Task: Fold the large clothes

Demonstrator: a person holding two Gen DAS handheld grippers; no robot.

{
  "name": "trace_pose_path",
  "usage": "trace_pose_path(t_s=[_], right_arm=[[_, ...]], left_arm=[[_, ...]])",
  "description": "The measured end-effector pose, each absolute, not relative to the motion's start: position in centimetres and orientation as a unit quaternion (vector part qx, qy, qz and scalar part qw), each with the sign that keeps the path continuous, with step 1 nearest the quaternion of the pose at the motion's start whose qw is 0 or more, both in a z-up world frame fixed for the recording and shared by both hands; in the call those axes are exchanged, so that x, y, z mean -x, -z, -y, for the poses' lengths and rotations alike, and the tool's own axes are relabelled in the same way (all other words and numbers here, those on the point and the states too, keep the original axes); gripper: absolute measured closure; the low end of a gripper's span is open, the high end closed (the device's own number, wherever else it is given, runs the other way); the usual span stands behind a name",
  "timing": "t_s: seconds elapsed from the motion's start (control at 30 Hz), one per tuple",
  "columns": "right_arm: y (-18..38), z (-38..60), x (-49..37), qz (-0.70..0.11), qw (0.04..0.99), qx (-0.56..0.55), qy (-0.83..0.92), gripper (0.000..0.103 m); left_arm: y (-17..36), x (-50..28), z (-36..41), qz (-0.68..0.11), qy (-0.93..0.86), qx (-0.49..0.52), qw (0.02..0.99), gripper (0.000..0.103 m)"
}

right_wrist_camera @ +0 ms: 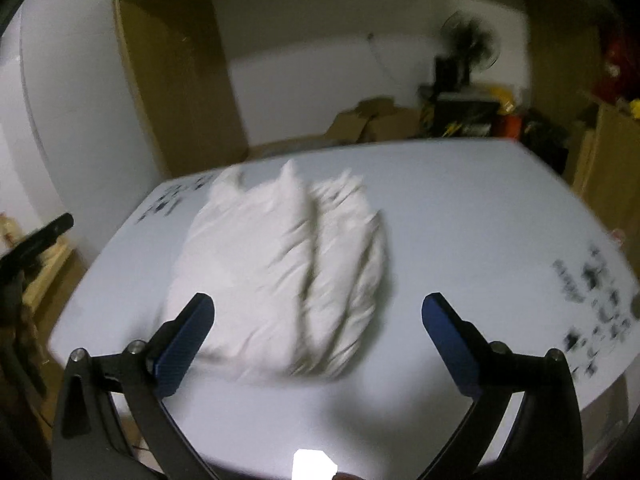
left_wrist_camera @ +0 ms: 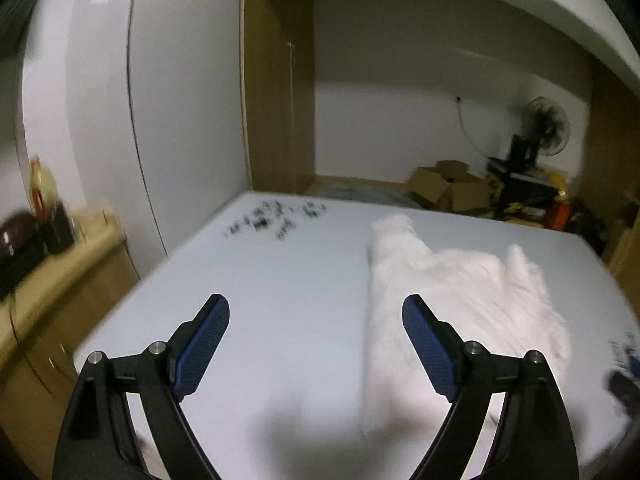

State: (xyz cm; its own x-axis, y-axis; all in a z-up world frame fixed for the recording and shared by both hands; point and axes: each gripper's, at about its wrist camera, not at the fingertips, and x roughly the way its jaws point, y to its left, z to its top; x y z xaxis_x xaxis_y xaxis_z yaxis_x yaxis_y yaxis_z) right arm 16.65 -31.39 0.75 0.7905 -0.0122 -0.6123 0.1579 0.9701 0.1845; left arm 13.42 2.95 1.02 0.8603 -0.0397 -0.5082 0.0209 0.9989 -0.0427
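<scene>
A white garment (right_wrist_camera: pixel 288 272) lies crumpled and bunched on the white table (right_wrist_camera: pixel 480 220), with deep creases down its middle. In the left wrist view it (left_wrist_camera: pixel 452 292) lies on the right half of the table (left_wrist_camera: pixel 280 280). My left gripper (left_wrist_camera: pixel 316 312) is open and empty, above the table to the left of the garment's near edge. My right gripper (right_wrist_camera: pixel 318 312) is open and empty, held over the garment's near end. Both views are blurred by motion.
Dark printed marks sit on the table at the far left (left_wrist_camera: pixel 276 220) and at the right edge (right_wrist_camera: pixel 596 292). Cardboard boxes (left_wrist_camera: pixel 448 186), a standing fan (left_wrist_camera: pixel 544 128) and clutter lie behind the table. A low wooden cabinet (left_wrist_camera: pixel 60 272) with bottles stands at left.
</scene>
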Motion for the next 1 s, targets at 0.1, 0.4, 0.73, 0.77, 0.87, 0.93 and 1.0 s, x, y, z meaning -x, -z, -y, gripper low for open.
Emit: trace_pose_path(t_s=[0.1, 0.4, 0.73, 0.77, 0.87, 0.93, 1.0], right_arm=[[-0.9, 29.8, -13.6, -0.299, 0.948, -0.092, 0.054, 0.0], [-1.3, 26.1, -10.7, -0.249, 0.966, -0.017, 0.071, 0.0], [0.5, 26.6, -10.8, -0.295, 0.953, -0.071, 0.021, 0.0], [0.7, 26.4, -10.7, -0.297, 0.951, -0.072, 0.032, 0.0], [1.0, 25.8, -9.9, -0.288, 0.953, -0.069, 0.062, 0.0], [1.2, 25.2, -9.4, -0.284, 0.953, -0.076, 0.07, 0.0], [1.2, 24.6, -9.2, -0.281, 0.955, -0.076, 0.06, 0.0]], left_arm=[[-0.3, -10.5, -2.8, -0.268, 0.015, 0.002, 0.963, 0.014], [2.6, -5.7, 0.2, -0.331, -0.001, -0.042, 0.943, 0.014], [3.6, -3.8, 1.2, -0.347, 0.024, -0.03, 0.937, 0.014], [3.5, -3.4, 1.2, -0.345, 0.024, -0.029, 0.938, 0.014], [3.3, -3.3, 1.0, -0.342, 0.021, -0.032, 0.939, 0.014], [3.1, -3.1, 0.8, -0.341, 0.023, -0.031, 0.939, 0.014], [3.1, -2.8, 0.8, -0.341, 0.025, -0.032, 0.939, 0.014]])
